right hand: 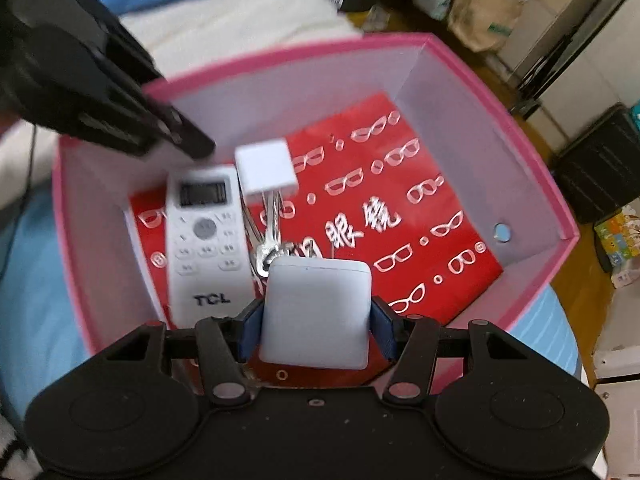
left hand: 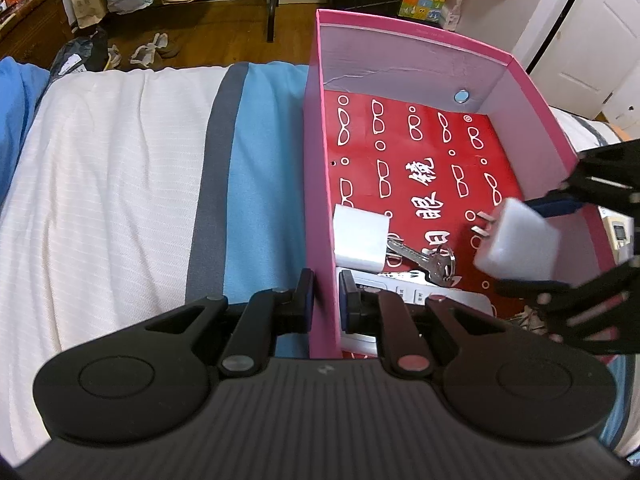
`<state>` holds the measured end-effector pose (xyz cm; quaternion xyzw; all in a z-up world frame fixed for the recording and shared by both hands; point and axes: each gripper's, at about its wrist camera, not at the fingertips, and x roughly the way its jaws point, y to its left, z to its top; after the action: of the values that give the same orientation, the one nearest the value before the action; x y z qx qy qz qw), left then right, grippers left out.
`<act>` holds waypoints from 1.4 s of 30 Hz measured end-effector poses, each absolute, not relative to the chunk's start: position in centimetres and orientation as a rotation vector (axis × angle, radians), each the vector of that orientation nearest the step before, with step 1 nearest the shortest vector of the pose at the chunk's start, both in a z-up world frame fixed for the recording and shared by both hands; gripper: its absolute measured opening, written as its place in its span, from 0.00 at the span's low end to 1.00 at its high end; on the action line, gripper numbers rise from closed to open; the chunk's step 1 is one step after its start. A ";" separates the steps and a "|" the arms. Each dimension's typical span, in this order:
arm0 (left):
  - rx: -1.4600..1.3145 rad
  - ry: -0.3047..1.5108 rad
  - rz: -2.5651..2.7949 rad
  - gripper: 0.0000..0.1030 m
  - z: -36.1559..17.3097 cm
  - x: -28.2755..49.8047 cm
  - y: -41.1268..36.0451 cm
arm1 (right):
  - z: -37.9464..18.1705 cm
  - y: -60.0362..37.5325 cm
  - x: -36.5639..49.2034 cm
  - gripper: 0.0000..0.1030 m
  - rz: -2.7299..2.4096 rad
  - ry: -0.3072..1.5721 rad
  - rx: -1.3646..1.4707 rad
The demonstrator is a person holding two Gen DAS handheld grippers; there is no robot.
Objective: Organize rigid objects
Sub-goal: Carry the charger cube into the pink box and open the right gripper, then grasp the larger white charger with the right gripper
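The right gripper [right hand: 314, 330] is clamping a white charger [right hand: 316, 312] over the pink box [left hand: 400, 28], while the left gripper [left hand: 326, 292] is pinching its wall at 6 o'clock; remote [right hand: 204, 240], keys [left hand: 424, 258] and cube [left hand: 360, 238] are apparently already in.

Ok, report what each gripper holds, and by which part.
Right gripper: the charger, clamped across its side faces. Left gripper: the box, pinched by its side wall.
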<state>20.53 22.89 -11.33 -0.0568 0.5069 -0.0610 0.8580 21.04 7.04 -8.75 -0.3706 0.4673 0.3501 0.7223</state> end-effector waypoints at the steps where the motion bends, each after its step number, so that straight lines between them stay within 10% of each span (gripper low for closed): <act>1: -0.131 1.064 -0.136 0.11 -11.4 20.5 23.1 | -9.1 7.3 21.1 0.59 0.764 1.044 -0.843; 24: -0.127 1.075 -0.122 0.11 -11.6 20.8 22.8 | 2.0 -4.3 18.3 0.60 0.701 0.950 -0.279; 42: -0.088 1.097 -0.081 0.11 -12.0 21.2 21.8 | -5.9 -18.2 15.3 0.60 0.287 1.130 0.022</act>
<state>21.17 21.77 -11.95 -0.0418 0.5210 -0.0386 0.8516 15.34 -18.19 -5.89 0.0105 0.5337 0.1354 0.8347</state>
